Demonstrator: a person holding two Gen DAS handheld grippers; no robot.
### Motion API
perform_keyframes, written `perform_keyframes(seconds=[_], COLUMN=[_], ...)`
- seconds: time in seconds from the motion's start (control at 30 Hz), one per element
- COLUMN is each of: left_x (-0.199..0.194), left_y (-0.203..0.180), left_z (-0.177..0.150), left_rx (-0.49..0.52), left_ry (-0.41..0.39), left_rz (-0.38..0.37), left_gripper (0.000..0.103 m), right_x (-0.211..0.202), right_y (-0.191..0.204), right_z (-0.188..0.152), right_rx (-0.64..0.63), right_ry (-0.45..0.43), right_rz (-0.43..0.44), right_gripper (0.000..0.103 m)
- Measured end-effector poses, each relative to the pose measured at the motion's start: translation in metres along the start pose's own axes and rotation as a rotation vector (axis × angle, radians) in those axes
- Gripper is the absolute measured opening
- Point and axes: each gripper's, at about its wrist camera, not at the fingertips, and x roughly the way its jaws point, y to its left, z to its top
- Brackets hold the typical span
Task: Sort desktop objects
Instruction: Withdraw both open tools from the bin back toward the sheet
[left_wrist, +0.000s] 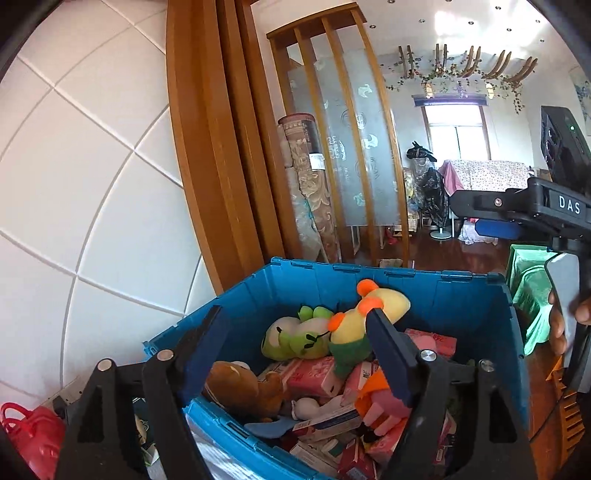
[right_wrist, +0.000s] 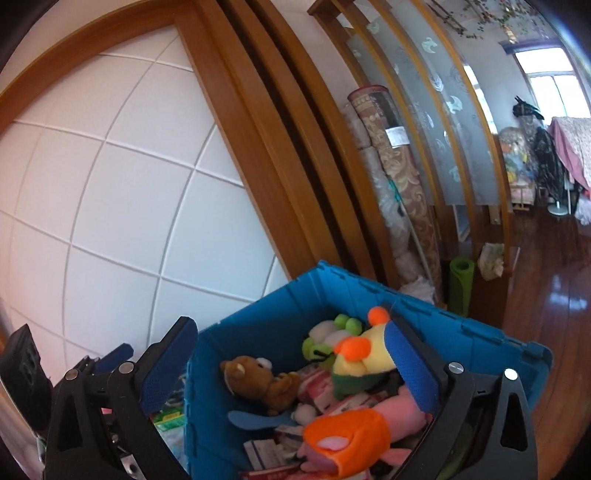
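Both the left gripper (left_wrist: 295, 328) and right gripper (right_wrist: 291, 341) hold their flat, blue-padded jaws wide apart, gripping nothing, above the rigid blue plastic crate (left_wrist: 436, 299) heaped with fuzzy plush toys (left_wrist: 354, 325) and glossy cardboard cartons (left_wrist: 314, 376).

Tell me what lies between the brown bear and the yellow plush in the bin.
The green frog plush lies between the brown bear and the yellow plush, clearest in the left wrist view.

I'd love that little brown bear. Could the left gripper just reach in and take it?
Probably yes. The brown bear lies uncovered on top of the pile in the blue bin, and the left gripper is open and empty just above it.
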Motion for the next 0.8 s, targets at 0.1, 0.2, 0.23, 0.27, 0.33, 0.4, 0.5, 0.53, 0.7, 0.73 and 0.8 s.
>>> perform_keyframes(seconds=[0.1, 0.2, 0.23, 0.27, 0.33, 0.4, 0.5, 0.53, 0.7, 0.73, 0.8], left_x=[-0.014, -0.033, -0.042, -0.052, -0.072, -0.095, -0.128, -0.139, -0.192, -0.202, -0.221], left_y=[-0.002, 0.006, 0.01, 0.017, 0.031, 0.049, 0.079, 0.091, 0.14, 0.149, 0.166], left_z=[-0.005, -0.017, -0.022, -0.028, -0.041, -0.056, -0.08, -0.089, -0.13, -0.138, -0.154], left_rx=[0.002, -0.016, -0.024, -0.035, -0.059, -0.078, -0.102, -0.11, -0.115, -0.119, -0.14], left_ry=[0.005, 0.001, -0.002, -0.004, -0.003, 0.001, 0.027, 0.04, 0.11, 0.119, 0.135], left_rz=[0.041, 0.082, 0.101, 0.117, 0.147, 0.189, 0.268, 0.291, 0.413, 0.431, 0.459], left_gripper=[0.077, 0.077, 0.077, 0.077, 0.077, 0.077, 0.077, 0.077, 0.077, 0.077, 0.077], right_x=[0.001, -0.002, -0.004, -0.005, -0.009, -0.014, -0.018, -0.018, -0.019, -0.018, -0.017], right_y=[0.004, 0.016, 0.023, 0.03, 0.047, 0.069, 0.104, 0.117, 0.176, 0.187, 0.206], right_z=[-0.006, -0.014, -0.017, -0.02, -0.027, -0.036, -0.052, -0.058, -0.089, -0.095, -0.11], right_rx=[0.006, -0.017, -0.029, -0.041, -0.068, -0.104, -0.15, -0.161, -0.211, -0.218, -0.23], right_ry=[0.024, 0.025, 0.023, 0.021, 0.022, 0.027, 0.037, 0.041, 0.067, 0.076, 0.091], right_rz=[0.043, 0.068, 0.075, 0.083, 0.099, 0.124, 0.149, 0.159, 0.203, 0.211, 0.221], right_gripper=[0.103, 0.103, 0.103, 0.103, 0.103, 0.103, 0.103, 0.103, 0.103, 0.103, 0.103])
